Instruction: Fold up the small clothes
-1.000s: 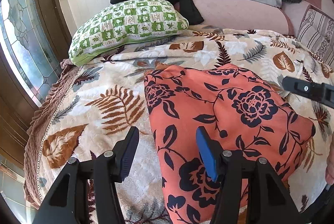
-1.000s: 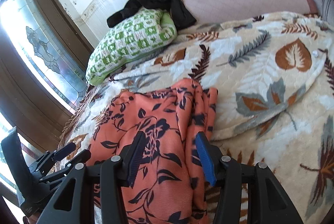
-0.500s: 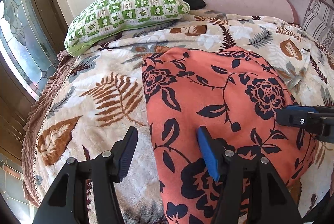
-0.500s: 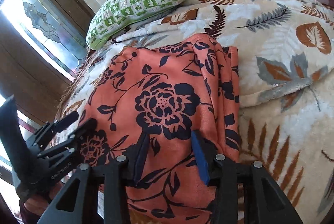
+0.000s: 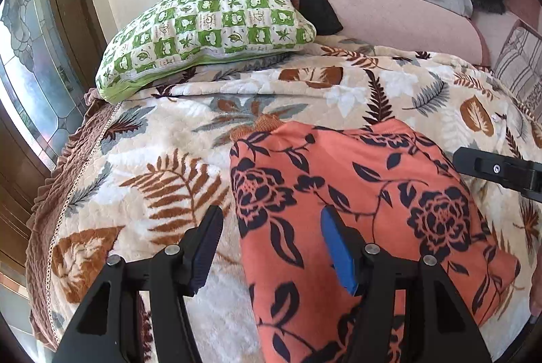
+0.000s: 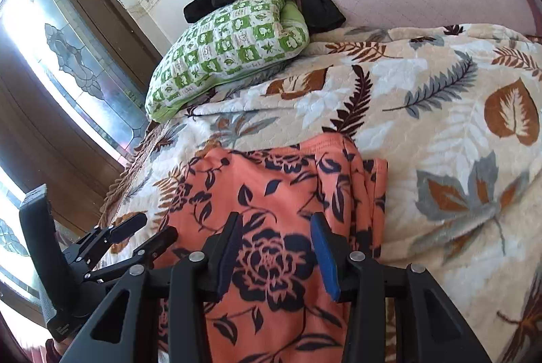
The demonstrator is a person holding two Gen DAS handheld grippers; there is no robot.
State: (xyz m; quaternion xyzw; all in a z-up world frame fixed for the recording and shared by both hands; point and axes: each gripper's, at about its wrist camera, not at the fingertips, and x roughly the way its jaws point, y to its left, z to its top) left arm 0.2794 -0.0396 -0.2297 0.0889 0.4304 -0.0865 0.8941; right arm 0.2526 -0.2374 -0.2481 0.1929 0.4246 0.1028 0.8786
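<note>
An orange garment with dark flowers lies flat on the leaf-patterned blanket of the bed. The left tongs stand apart over its left edge, one finger above the blanket, the blue-padded one above the cloth, gripping nothing. The right tongs hover over a big printed rose near its bunched right edge; their jaws have just been closing, yet remain apart and pinch no cloth.

You can read no text here; the small print on the left gripper handle is too blurred.
</note>
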